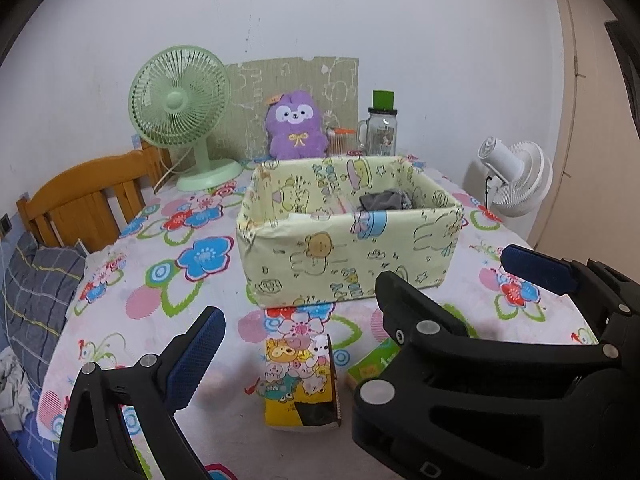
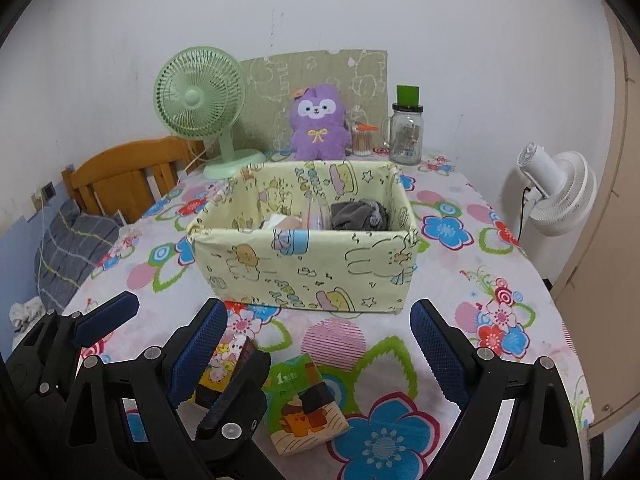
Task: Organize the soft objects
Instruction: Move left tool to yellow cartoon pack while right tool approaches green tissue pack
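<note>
tongs, left (image 2: 168,322) and right (image 2: 320,356), gape empty (tissue packs (image 2: 304,408) below) before fabric box (image 2: 308,268).

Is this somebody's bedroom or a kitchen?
Probably a bedroom at home: a wooden bed frame with a pillow beside the table, and a plush toy against the wall.

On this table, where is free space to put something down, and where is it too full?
Free: the tablecloth right of the fabric box, toward the white fan, and left of the box before the green fan. Crowded: in front of the box, where the yellow tissue pack, green tissue pack and both open claws meet.
</note>
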A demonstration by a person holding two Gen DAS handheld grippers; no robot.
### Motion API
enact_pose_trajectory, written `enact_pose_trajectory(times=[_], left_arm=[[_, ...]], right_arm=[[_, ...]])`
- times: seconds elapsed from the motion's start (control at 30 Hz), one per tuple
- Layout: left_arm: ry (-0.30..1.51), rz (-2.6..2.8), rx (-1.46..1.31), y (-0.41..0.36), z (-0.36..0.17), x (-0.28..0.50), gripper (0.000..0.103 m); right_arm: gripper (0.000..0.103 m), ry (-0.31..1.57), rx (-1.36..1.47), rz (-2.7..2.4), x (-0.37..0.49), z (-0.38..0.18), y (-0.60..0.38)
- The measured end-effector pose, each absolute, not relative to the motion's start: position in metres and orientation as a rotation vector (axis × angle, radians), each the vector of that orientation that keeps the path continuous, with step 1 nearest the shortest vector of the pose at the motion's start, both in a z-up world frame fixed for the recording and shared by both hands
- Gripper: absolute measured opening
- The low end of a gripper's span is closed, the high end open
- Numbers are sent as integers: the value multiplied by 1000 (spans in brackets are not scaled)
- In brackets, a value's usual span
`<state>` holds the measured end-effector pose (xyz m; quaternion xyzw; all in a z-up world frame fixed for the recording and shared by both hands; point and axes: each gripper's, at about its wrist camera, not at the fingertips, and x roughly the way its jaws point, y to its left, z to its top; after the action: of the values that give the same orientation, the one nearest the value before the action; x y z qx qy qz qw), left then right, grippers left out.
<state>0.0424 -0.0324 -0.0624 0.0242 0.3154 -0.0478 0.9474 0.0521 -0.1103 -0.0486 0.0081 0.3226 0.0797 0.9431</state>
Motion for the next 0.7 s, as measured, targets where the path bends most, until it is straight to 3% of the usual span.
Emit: enact_pose_trajectory(times=[0.7], left_arm=[[749,-87,57,-24,-104,45,99]], right_arm=[[95,758,7,206,58,-94,-99]])
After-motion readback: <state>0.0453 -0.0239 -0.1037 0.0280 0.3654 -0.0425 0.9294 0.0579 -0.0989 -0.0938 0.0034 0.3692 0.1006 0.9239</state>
